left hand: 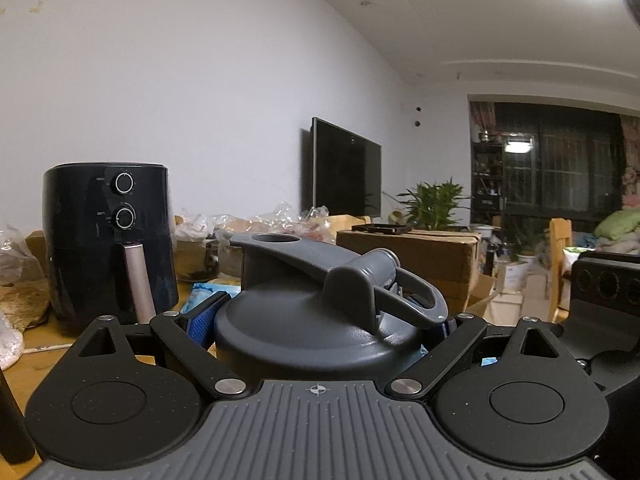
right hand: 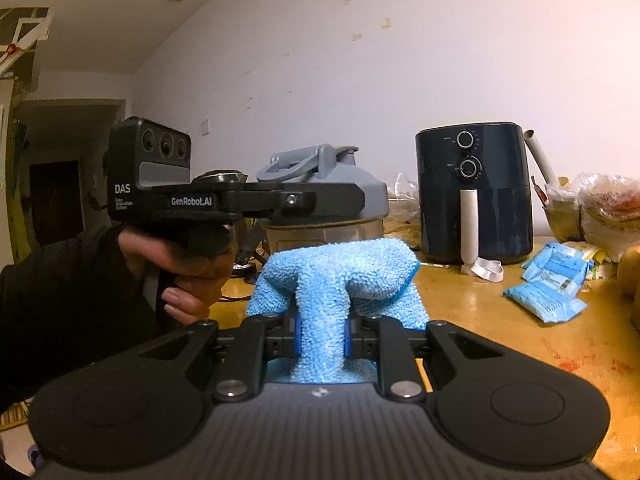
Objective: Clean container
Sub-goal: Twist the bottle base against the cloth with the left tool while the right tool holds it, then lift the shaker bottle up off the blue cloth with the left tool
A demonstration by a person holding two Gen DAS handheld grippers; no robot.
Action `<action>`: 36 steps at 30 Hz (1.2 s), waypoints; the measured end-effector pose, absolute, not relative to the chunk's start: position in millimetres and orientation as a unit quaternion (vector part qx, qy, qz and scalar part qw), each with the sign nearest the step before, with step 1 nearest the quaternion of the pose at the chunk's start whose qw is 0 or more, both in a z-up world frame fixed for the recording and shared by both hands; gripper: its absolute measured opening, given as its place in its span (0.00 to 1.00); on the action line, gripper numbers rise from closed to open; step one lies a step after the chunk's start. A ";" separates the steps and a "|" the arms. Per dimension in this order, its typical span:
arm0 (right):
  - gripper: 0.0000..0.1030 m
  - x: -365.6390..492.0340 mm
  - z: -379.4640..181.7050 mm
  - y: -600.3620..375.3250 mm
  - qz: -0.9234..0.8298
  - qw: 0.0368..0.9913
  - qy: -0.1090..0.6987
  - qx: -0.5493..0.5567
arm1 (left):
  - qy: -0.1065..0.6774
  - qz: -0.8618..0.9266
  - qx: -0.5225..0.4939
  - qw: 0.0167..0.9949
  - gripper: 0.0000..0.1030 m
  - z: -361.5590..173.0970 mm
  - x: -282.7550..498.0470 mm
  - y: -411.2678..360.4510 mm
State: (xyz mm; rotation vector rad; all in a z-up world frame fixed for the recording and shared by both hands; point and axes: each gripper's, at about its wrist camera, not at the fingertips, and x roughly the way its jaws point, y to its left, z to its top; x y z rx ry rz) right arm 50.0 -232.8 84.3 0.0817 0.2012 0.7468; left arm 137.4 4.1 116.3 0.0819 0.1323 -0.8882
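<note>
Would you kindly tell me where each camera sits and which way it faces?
Left wrist: on the left gripper, facing roughly level over the container's grey lid clamped between its fingers; only the gripper shows.
Right wrist: on the right gripper, which pinches a blue cloth, facing the container; the person's hand shows.
Shared: container, air fryer, wooden table.
</note>
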 end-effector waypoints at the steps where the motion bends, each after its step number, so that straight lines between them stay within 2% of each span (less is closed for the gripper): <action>1: 0.15 51.3 85.2 -231.8 0.364 0.925 0.098 0.037 | 0.065 -0.430 0.040 0.899 0.92 116.3 137.7 4.3; 10: 0.16 57.8 93.9 -228.3 0.369 0.925 0.091 0.015 | 0.068 -0.431 0.040 0.899 0.92 117.0 138.3 4.5; 17: 0.19 59.2 97.5 -226.5 0.360 0.929 0.087 0.006 | 0.070 -0.431 0.039 0.899 0.92 118.0 138.9 4.4; 36: 0.16 69.0 66.9 -224.8 0.375 0.918 0.132 -0.006 | 0.072 -0.430 0.033 0.899 0.92 115.5 139.3 4.9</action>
